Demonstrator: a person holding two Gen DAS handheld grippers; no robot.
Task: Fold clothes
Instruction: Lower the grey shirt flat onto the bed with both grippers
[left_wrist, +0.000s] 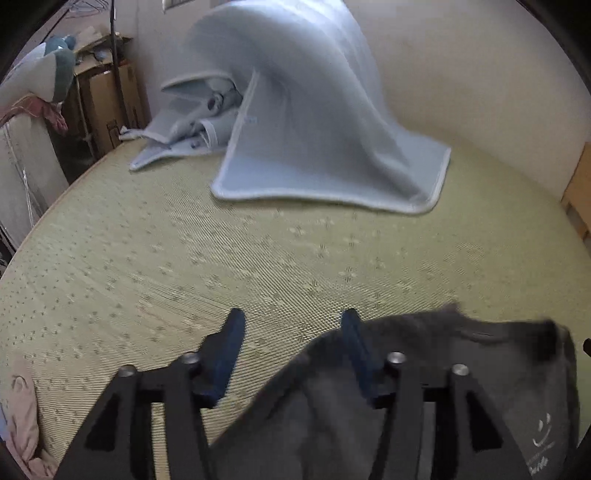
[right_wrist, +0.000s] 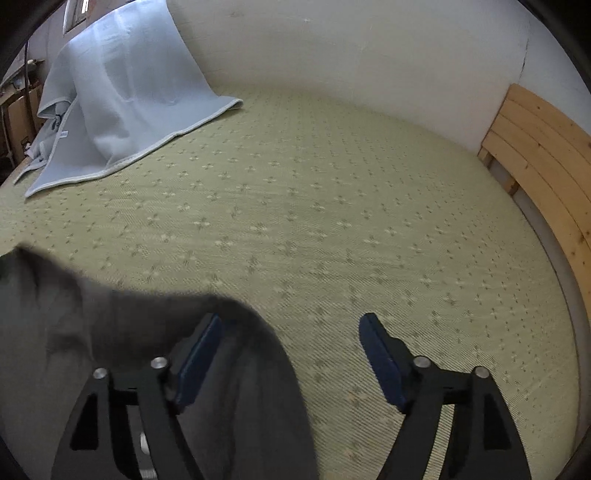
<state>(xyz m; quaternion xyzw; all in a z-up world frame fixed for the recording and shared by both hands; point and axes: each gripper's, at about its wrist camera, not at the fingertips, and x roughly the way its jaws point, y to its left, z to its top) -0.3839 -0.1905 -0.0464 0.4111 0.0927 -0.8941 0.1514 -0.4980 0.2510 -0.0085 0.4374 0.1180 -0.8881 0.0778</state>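
My left gripper (left_wrist: 293, 325) has its jaws spread, nothing pinched; the dark grey garment (left_wrist: 424, 387) lies on the green mat (left_wrist: 258, 258) under and around its right finger. My right gripper (right_wrist: 291, 328) is spread wide too, the same garment (right_wrist: 110, 332) under its left finger, not gripped. A light blue blanket (left_wrist: 306, 110) sits heaped far across the mat by the wall.

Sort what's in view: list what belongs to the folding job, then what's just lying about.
Job: dark grey garment with a printed smiley; left hand-held gripper, open; right hand-held gripper, open; green patterned woven mat.

Lying about: pale blue blanket; pink cloth; brown cardboard boxes; pine slatted headboard.
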